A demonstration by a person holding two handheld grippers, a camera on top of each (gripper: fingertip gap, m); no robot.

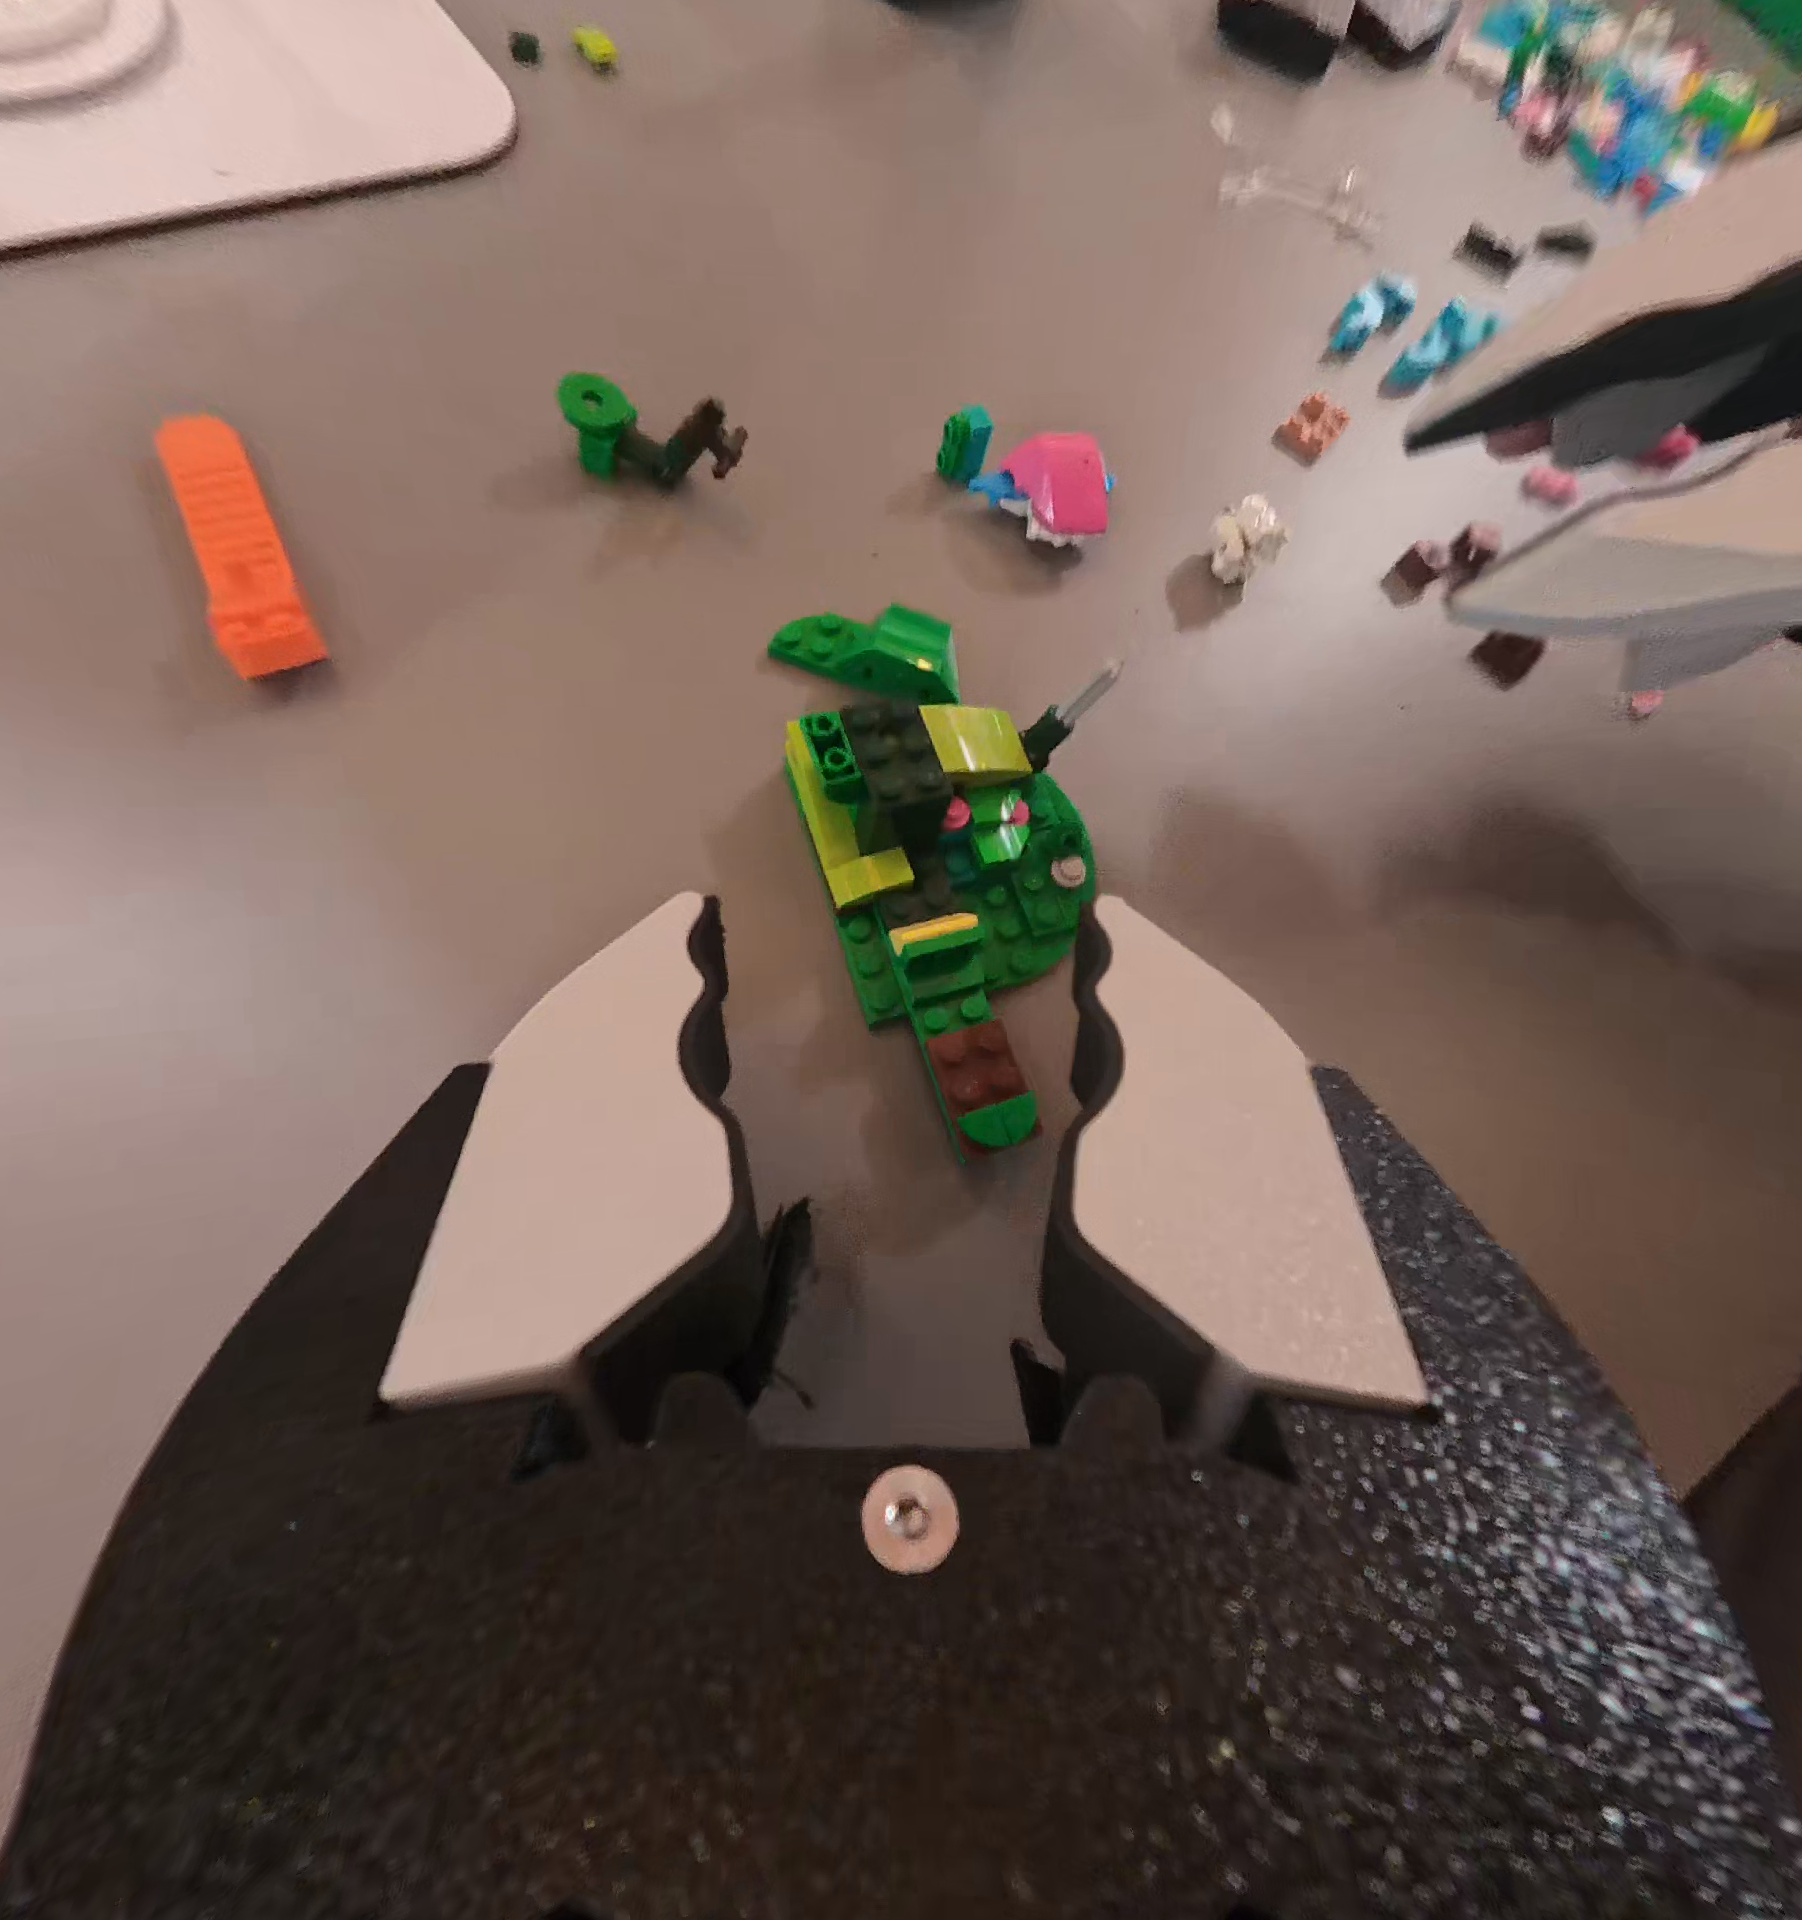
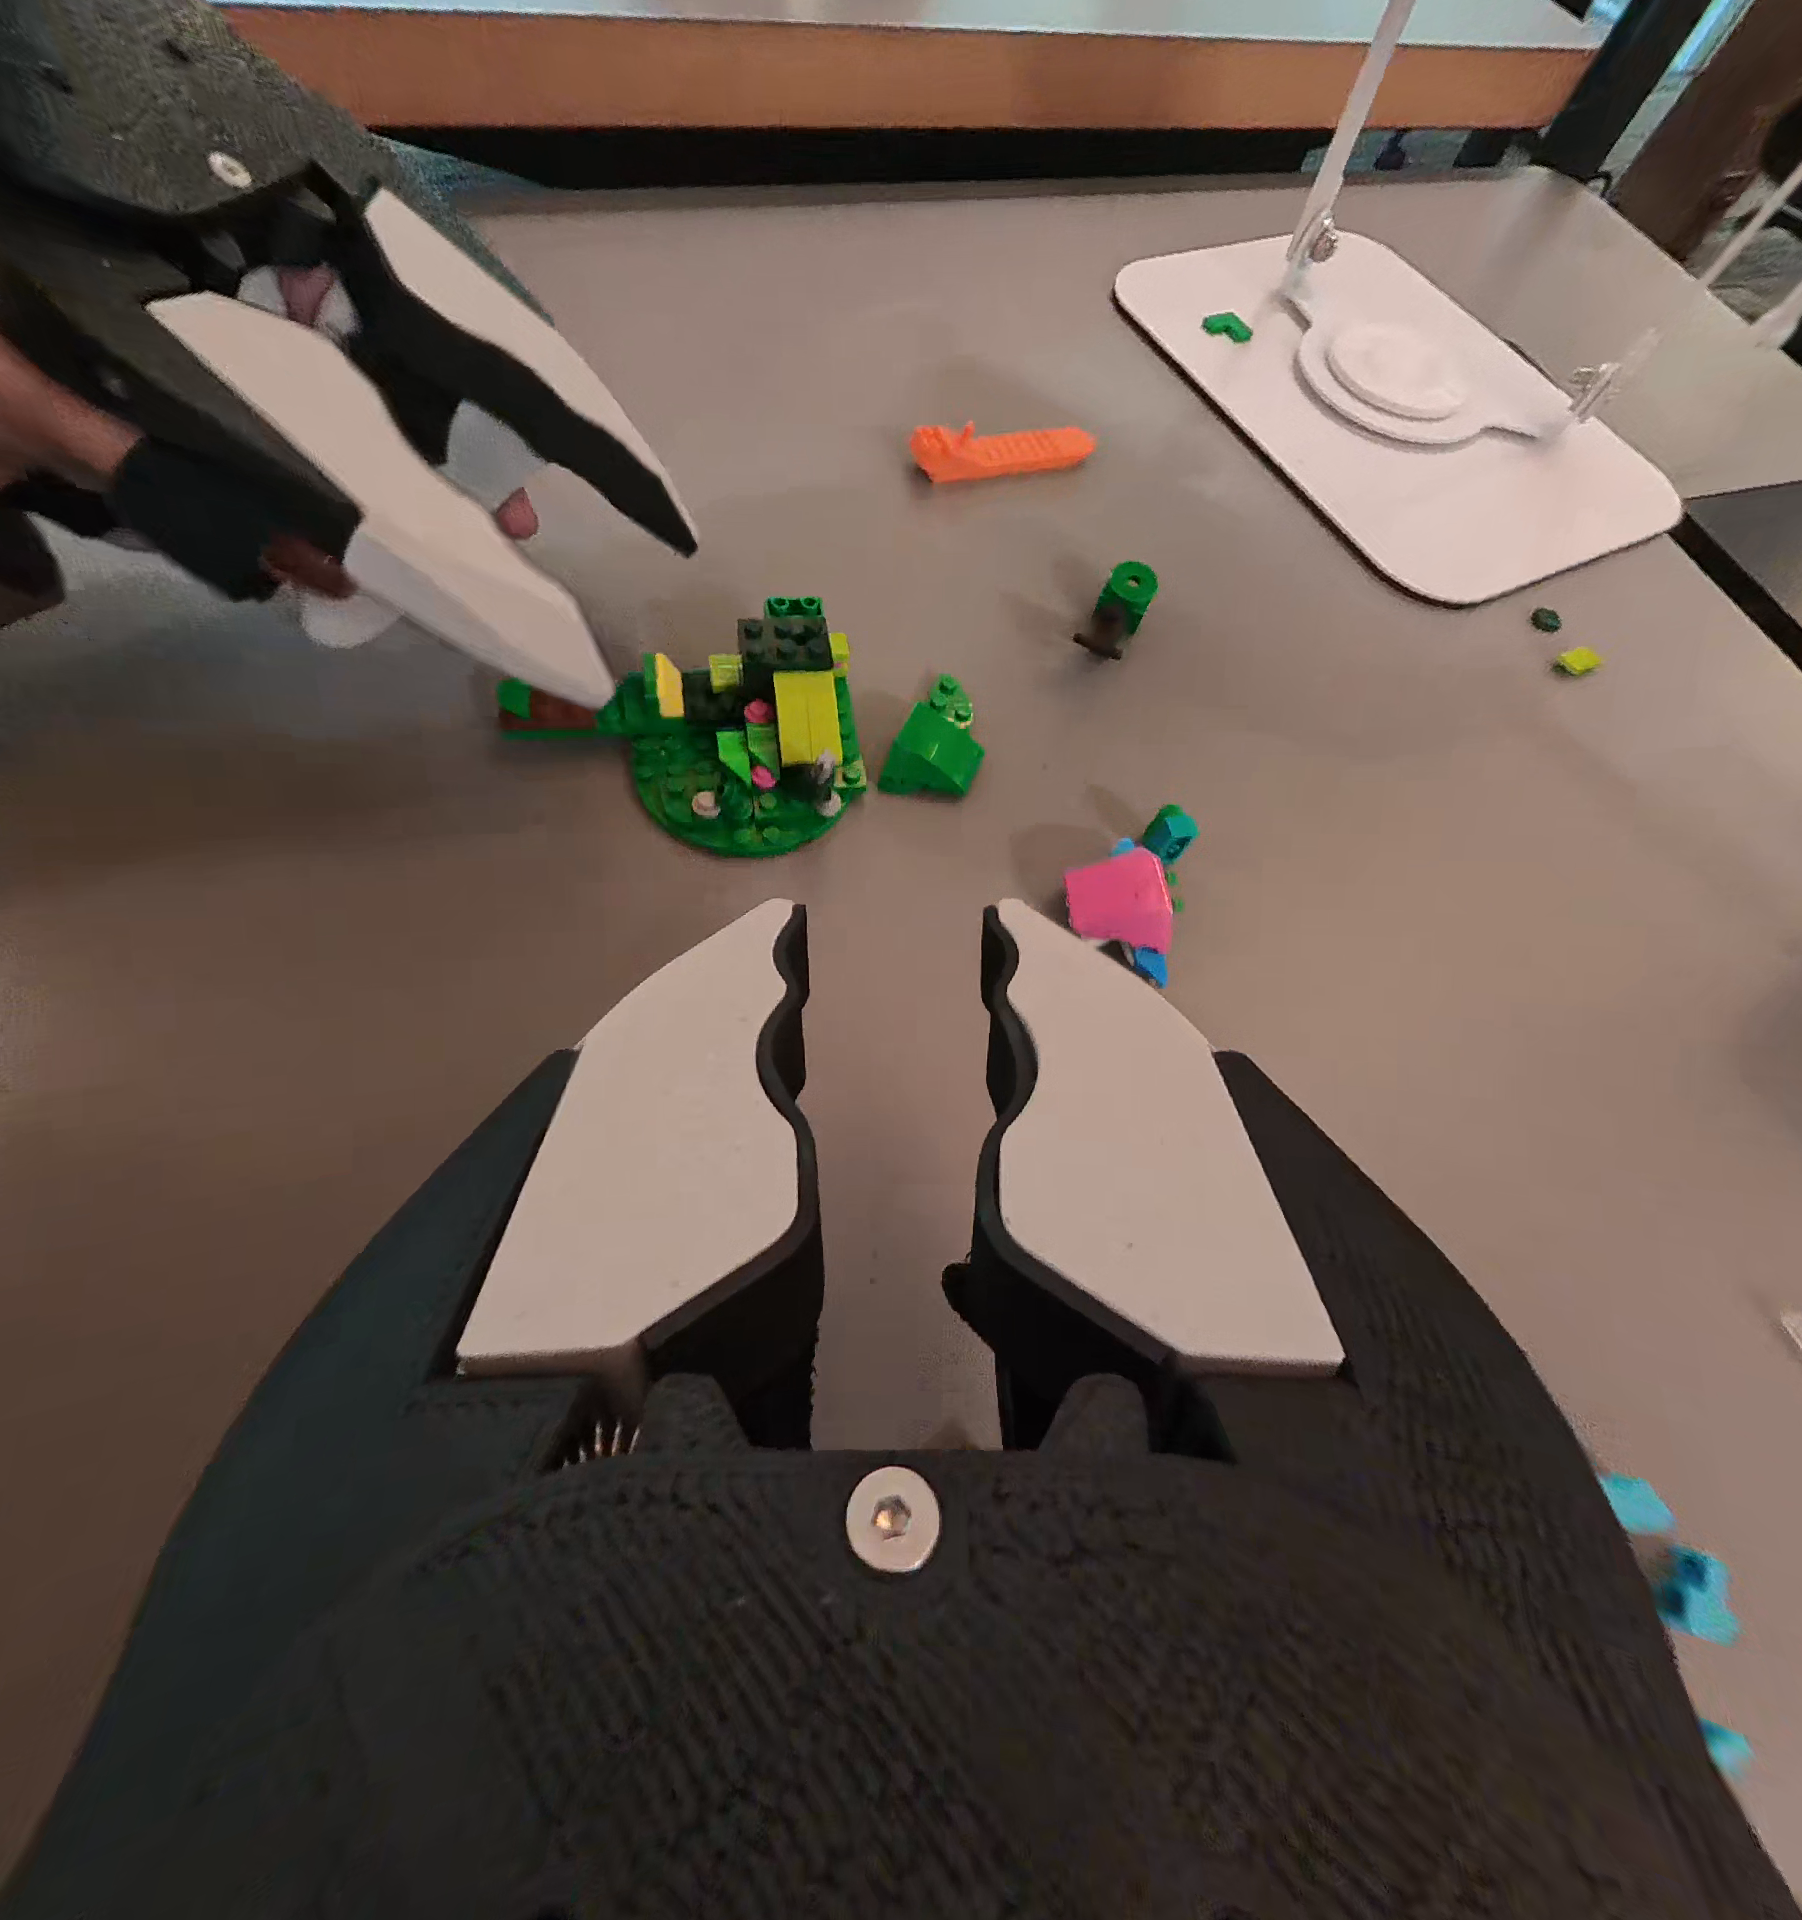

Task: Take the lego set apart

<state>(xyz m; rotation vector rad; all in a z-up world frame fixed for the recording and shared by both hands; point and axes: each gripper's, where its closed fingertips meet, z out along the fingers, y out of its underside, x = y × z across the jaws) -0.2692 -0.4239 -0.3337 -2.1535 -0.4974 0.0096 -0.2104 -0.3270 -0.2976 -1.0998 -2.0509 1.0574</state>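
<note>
The green lego build (image 1: 928,862) sits on the grey table, a round green base with dark green, lime and pink bricks and a tail ending in a brown brick (image 1: 980,1075). My left gripper (image 1: 899,923) is open, and the tail lies between its fingers. In the right wrist view the build (image 2: 751,738) stands in the middle, and one finger of the left gripper (image 2: 648,623) reaches the brown tail end. My right gripper (image 2: 892,920) is open and empty, a short way in front of the build. It also shows at the right of the left wrist view (image 1: 1437,530).
A detached green wedge (image 2: 928,748) lies beside the build. A pink and blue cluster (image 2: 1125,899), a green and brown stem (image 2: 1120,608) and an orange brick separator (image 2: 1001,452) lie around. A white stand base (image 2: 1396,416) is far right. Loose bricks (image 1: 1416,332) lie at the right.
</note>
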